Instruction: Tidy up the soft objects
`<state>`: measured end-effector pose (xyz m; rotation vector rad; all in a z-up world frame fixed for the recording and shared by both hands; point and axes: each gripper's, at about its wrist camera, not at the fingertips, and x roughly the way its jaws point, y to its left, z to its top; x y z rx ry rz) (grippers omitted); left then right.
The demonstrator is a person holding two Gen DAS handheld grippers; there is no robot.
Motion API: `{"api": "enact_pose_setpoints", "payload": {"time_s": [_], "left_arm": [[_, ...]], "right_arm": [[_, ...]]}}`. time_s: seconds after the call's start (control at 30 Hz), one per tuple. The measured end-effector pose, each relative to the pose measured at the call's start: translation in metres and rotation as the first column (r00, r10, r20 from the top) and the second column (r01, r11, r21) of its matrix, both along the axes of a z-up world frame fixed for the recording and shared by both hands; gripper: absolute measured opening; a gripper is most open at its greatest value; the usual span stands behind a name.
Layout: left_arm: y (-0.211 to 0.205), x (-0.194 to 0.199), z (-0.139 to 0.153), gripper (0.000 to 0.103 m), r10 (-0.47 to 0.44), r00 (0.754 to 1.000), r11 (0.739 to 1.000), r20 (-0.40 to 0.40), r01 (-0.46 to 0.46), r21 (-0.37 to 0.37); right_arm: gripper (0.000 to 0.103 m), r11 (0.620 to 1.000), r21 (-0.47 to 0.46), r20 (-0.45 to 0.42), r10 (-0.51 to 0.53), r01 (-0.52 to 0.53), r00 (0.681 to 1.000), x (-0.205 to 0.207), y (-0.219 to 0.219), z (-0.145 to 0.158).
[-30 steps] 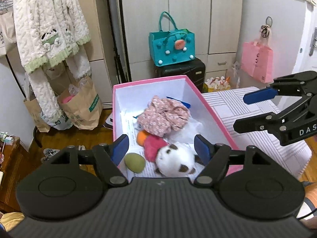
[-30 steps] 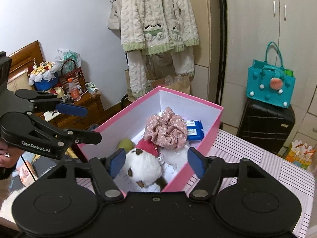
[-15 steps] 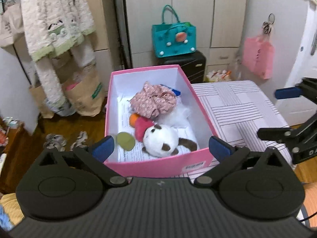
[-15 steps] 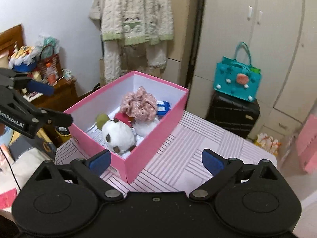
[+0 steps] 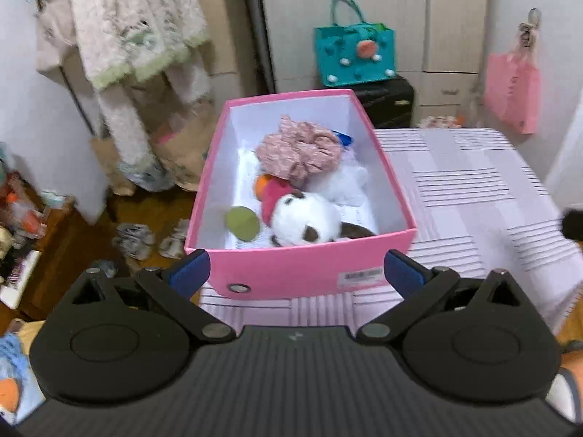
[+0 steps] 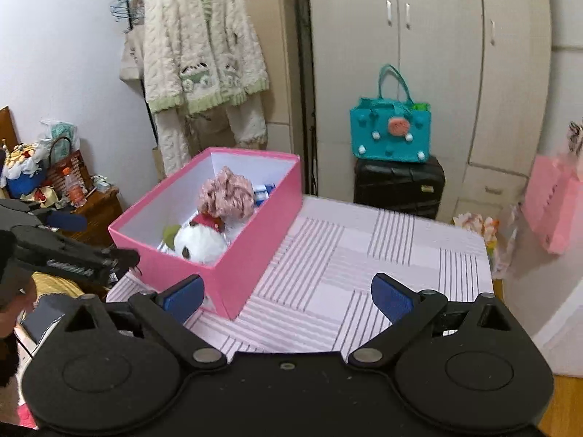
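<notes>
A pink box stands on the striped table. Inside lie a white-and-brown plush, a pink floral scrunchie, a green egg-shaped ball, a red and an orange soft piece, a white fluffy item and a blue packet. My left gripper is open and empty, just short of the box's near wall. My right gripper is open and empty above the table, to the right of the box.
A black suitcase with a teal bag stands behind the table. A cream cardigan hangs at the back left. A pink bag hangs on the right. A cluttered wooden stand is on the left.
Both grippers opened wide and drew back from the box. The plush that lay between their fingers now rests in the box, and more of the table shows in both views.
</notes>
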<state>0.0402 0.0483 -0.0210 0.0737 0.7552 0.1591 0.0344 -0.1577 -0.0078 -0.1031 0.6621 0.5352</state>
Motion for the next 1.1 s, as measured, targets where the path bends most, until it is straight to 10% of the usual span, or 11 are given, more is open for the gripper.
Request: {"api": "enact_pose_setpoints", "payload": {"time_s": [0.63,1.1], "left_arm": [[-0.020,-0.020,0.003,0.103,-0.052,0.999,0.993,0.002,0.052,-0.110],[-0.028,-0.023,0.022,0.103,-0.096,0.994,0.992,0.046,0.100,-0.079]], "right_arm": [[0.100,0.987,-0.014,0.045,-0.160,0.160,0.986,-0.027,-0.013,-0.007],[0.100,0.996,-0.005,0.027,-0.091,0.091,0.996,-0.028,-0.015,0.002]]}}
